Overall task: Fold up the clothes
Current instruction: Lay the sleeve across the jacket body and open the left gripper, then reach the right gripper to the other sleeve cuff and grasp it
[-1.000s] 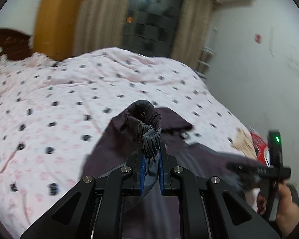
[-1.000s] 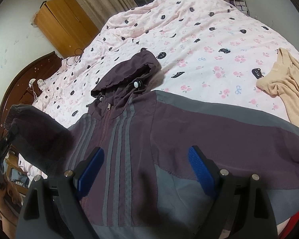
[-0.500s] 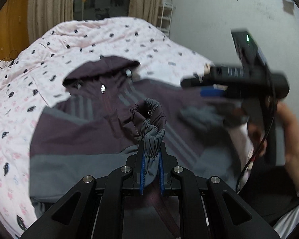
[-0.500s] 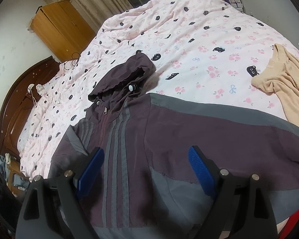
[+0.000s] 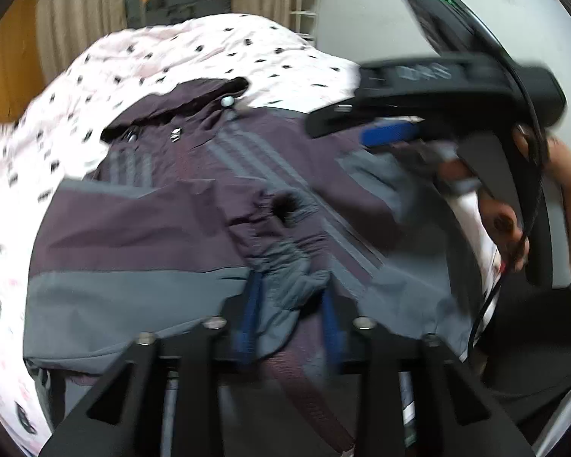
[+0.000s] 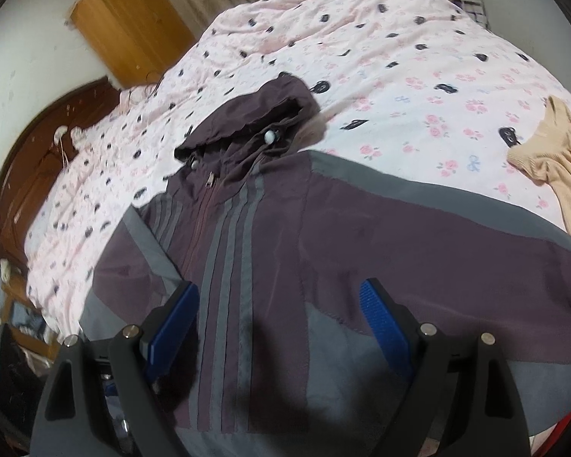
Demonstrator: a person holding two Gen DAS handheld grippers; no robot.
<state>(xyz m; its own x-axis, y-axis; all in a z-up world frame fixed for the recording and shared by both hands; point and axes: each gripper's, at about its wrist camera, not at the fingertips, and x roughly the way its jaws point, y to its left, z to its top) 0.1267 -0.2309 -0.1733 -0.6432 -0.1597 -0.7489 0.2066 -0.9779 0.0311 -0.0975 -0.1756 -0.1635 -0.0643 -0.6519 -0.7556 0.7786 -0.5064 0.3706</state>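
A dark purple and grey hooded jacket [image 6: 323, 247] lies front up on the bed, hood [image 6: 262, 114] toward the headboard. In the left wrist view its left sleeve is folded across the chest, and the grey cuff [image 5: 285, 228] lies between the parted fingers of my left gripper [image 5: 288, 304], which no longer pinch it. My right gripper [image 6: 279, 320] hovers open over the jacket's lower front, holding nothing. It also shows in the left wrist view as the blurred right gripper [image 5: 418, 129] above the right sleeve. That sleeve stretches out flat to the right.
The pink patterned quilt [image 6: 399, 38] covers the bed. A beige garment [image 6: 559, 160] lies at its right edge beside the outstretched sleeve. A wooden headboard [image 6: 38, 144] and wardrobe [image 6: 129, 23] stand at the far left. A person's hand [image 5: 514, 221] holds the right gripper.
My left gripper carried the sleeve cuff in over the jacket's front, lowered it, and its jaws parted. The right gripper stayed open above the hem.
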